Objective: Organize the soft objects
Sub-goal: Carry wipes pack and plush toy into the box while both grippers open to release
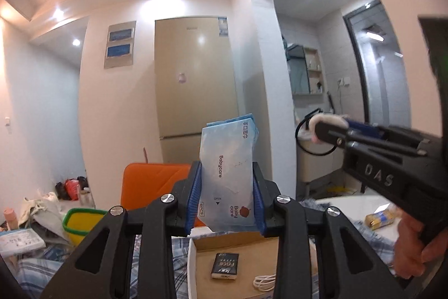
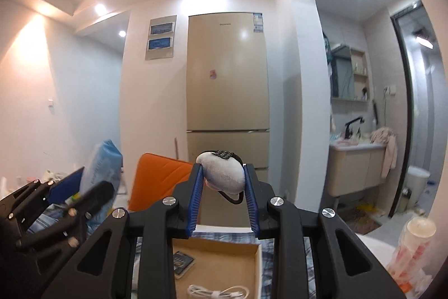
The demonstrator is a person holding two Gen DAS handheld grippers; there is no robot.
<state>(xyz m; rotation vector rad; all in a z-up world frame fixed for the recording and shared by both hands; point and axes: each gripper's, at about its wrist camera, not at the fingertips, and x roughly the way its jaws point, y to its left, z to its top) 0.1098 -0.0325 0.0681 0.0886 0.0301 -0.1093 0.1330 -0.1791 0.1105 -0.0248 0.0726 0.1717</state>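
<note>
Left gripper [image 1: 227,195] had its jaws pinched on a pale blue wipes pack [image 1: 228,175], held upright in the air over the near edge of the cardboard box [image 1: 238,243]. Inside the box sat a small black pack [image 1: 224,265] and a coiled white cable [image 1: 264,283]. Over to the right, the right gripper [image 2: 223,196] had its jaws squeezing a grey plush [image 2: 224,173] with a black strap, also up in the air above the box. Orange cushion [image 2: 159,178] and the fridge [image 2: 227,91] were behind both.
</note>
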